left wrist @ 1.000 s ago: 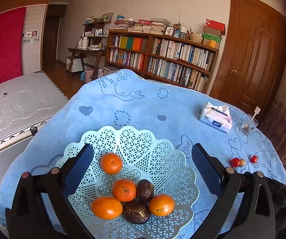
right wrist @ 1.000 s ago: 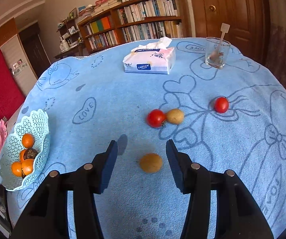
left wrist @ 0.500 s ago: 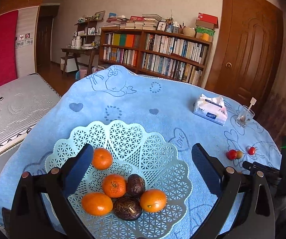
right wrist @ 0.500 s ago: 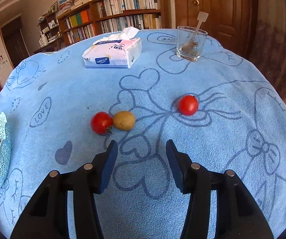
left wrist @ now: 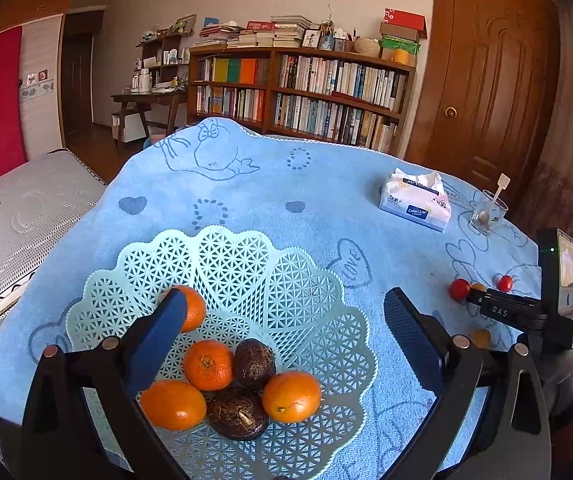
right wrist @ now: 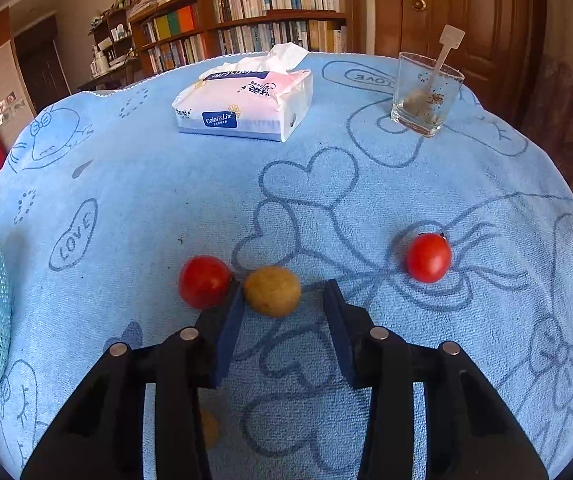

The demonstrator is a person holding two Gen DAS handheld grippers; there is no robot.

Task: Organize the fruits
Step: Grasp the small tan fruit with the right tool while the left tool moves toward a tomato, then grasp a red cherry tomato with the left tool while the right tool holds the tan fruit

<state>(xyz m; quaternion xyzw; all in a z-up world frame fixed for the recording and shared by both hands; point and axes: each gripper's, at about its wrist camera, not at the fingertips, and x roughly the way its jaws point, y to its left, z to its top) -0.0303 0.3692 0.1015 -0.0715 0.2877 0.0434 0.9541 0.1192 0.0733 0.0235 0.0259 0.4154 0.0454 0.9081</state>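
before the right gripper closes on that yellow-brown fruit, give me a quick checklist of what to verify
1. Right gripper open: ok, jaws apart.
2. Yellow-brown fruit between the fingers: not ok, it lies just past the tips, nearer the left finger.
3. Neighbouring tomato clear of the grasp: not ok, it sits right against the left fingertip and close to the fruit.
4. Other tomato out of the way: ok, well off to the right.
5. Basket has room: ok, four oranges and two dark fruits, with bare mesh left.
6. Left gripper clear: ok, open and empty over the basket.
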